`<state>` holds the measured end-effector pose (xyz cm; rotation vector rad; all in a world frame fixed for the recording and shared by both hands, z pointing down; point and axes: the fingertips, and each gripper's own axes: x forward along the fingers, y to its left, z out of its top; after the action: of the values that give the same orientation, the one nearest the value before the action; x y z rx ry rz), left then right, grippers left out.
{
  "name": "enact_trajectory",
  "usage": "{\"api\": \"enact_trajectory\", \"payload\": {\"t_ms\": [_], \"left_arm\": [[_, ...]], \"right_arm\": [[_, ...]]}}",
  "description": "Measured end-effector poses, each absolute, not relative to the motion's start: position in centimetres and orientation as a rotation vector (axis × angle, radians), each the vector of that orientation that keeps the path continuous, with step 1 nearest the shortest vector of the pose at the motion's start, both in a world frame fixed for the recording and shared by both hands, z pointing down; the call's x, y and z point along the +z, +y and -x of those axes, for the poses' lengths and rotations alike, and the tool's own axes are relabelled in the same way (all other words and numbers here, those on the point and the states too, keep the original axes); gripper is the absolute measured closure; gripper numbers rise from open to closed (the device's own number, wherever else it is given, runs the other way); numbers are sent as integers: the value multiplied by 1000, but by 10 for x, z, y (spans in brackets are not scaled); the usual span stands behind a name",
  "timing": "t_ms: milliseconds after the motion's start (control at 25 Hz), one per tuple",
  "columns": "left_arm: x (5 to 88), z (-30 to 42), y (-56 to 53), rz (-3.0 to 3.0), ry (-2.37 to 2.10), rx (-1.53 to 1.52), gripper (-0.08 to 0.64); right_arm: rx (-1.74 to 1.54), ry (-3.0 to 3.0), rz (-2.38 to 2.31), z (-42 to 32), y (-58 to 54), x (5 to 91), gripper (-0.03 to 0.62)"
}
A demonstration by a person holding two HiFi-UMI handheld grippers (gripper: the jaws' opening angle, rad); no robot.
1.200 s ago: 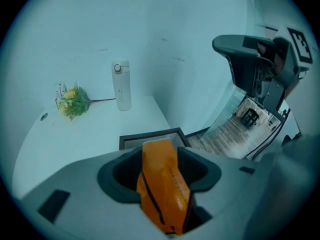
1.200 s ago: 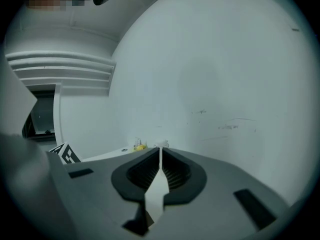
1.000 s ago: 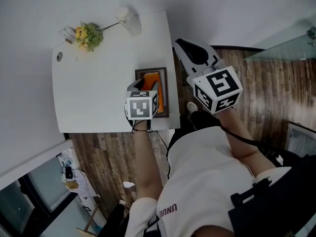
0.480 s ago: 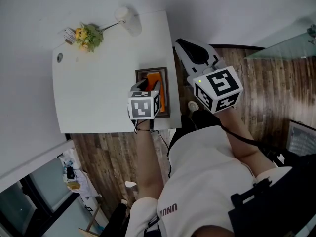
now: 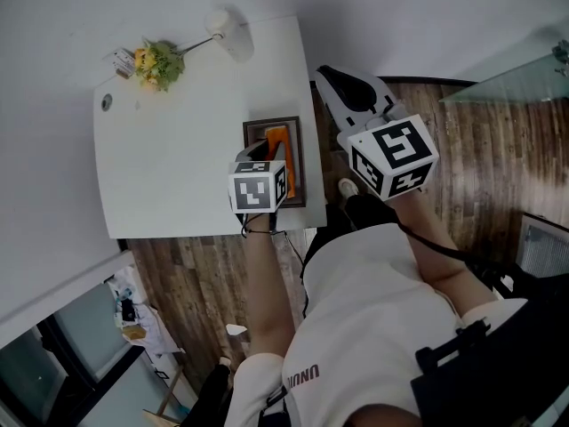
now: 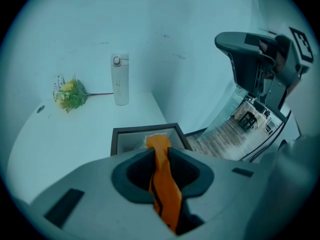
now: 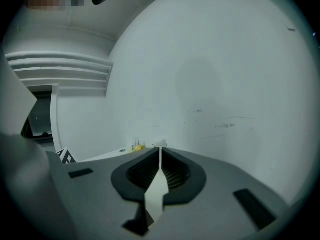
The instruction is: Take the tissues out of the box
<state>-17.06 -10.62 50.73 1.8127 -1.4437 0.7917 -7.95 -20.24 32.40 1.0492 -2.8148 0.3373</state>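
Observation:
A dark-framed tissue box (image 5: 300, 163) sits at the near right corner of the white table (image 5: 169, 149). An orange tissue (image 5: 276, 139) sticks up out of it. My left gripper (image 5: 265, 152) hangs right over the box, its jaws closing around the tissue. In the left gripper view the orange tissue (image 6: 162, 184) runs up between the jaws of the left gripper (image 6: 160, 151) and touches both, with the box rim (image 6: 145, 130) just beyond. My right gripper (image 5: 336, 80) is held off the table's right side, above the floor. In its own view the right gripper (image 7: 160, 150) is shut, with nothing held.
A white bottle (image 5: 229, 34) stands at the table's far edge, with a small bunch of yellow flowers (image 5: 158, 63) to its left. Both also show in the left gripper view: the bottle (image 6: 120, 79) and the flowers (image 6: 70, 94). Wooden floor (image 5: 498, 158) lies right of the table.
My left gripper has shifted very slightly over the box. The right gripper, the box and the tissue stay where they were.

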Motion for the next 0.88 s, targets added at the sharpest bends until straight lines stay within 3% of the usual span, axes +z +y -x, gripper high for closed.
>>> {"api": "enact_trajectory", "payload": {"t_ms": [880], "left_arm": [[478,181,-99,-1831,-1561,752,515]], "right_arm": [[351,-2832,-1036,77,-195,322,566]]}}
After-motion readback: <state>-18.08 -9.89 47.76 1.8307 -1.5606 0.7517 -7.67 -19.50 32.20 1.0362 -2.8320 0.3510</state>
